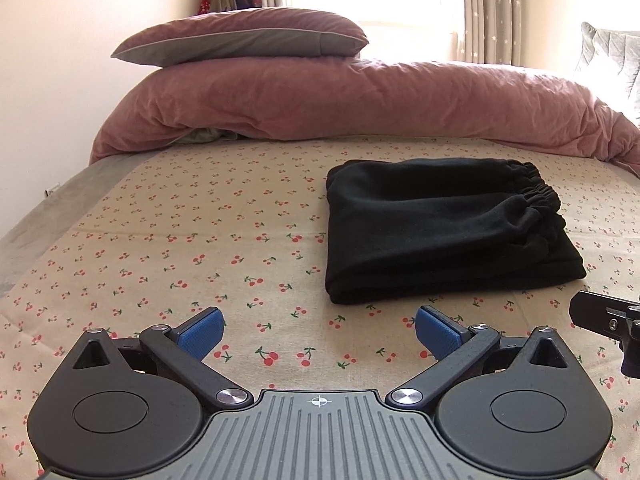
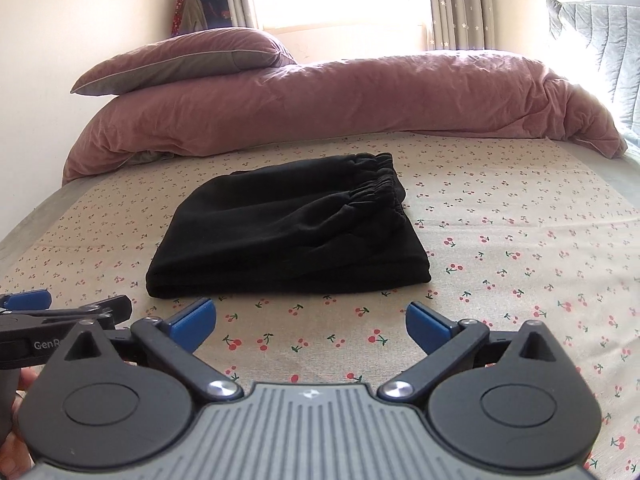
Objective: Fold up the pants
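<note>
The left hand-held gripper (image 1: 318,330) is spread wide and empty; the folded black pants (image 1: 444,236) lie on the bed (image 1: 160,240) ahead to its right. The right hand-held gripper (image 2: 308,320), also spread, faces them straight and nearer, waistband at far right

The folded black pants (image 2: 288,240) look like soft, matt fleece cloth. The cherry-printed beige sheet (image 2: 500,240) is flat woven cloth. The dusty-pink duvet (image 2: 340,100) looks velvety.

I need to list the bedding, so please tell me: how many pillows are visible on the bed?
2. A mauve velvet pillow with grey underside lies on the rolled mauve duvet, far left. A grey quilted pillow stands at the far right. Others may be hidden.
</note>
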